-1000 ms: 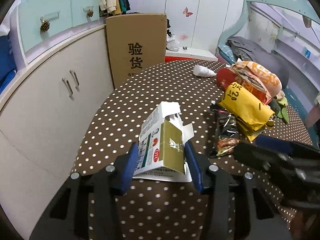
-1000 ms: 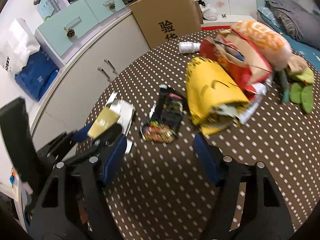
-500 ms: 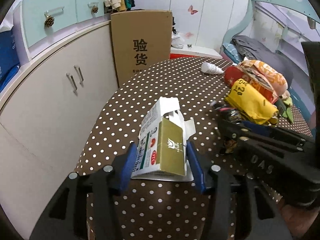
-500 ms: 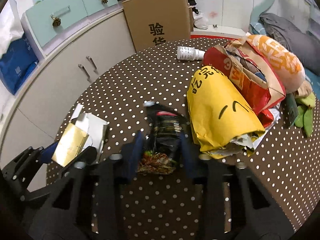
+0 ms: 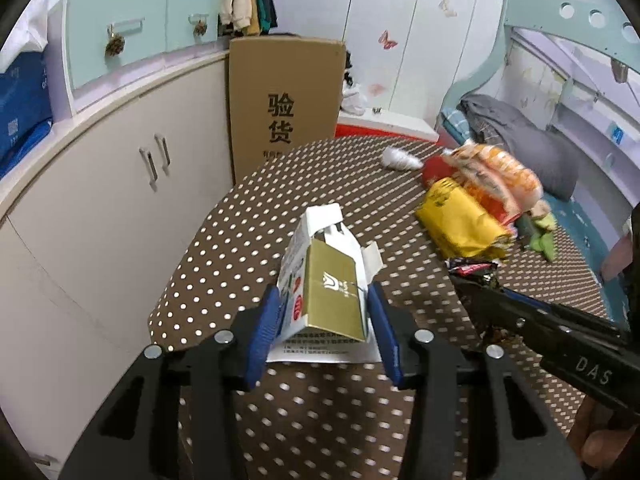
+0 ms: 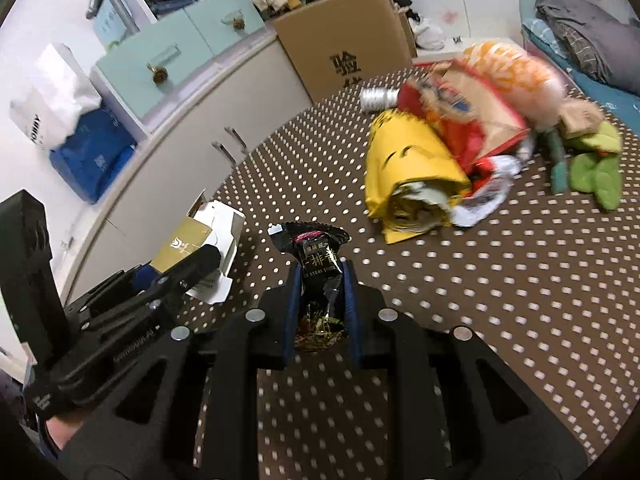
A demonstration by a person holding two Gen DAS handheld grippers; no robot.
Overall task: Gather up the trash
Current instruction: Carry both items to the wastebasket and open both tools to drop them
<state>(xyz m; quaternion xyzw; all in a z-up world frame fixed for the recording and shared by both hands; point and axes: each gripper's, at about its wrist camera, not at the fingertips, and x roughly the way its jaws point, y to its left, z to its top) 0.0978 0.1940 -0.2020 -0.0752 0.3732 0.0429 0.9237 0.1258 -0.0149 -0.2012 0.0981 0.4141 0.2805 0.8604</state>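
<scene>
Both loaded! Left claw [image 5: 324,320] clamps the torn carton [image 5: 326,280], right claw [image 6: 320,300] pinches the black snack wrapper [image 6: 318,270]; yellow bag [image 6: 408,168] and bottle [image 6: 378,98] remain on the worktop [image 6: 500,280].

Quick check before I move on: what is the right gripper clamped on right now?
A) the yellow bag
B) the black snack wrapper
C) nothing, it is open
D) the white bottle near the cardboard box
B: in the right wrist view the right gripper has its blue pads pressed against both sides of the black snack wrapper, while the yellow bag and white bottle lie untouched farther back on the dotted table.
</scene>
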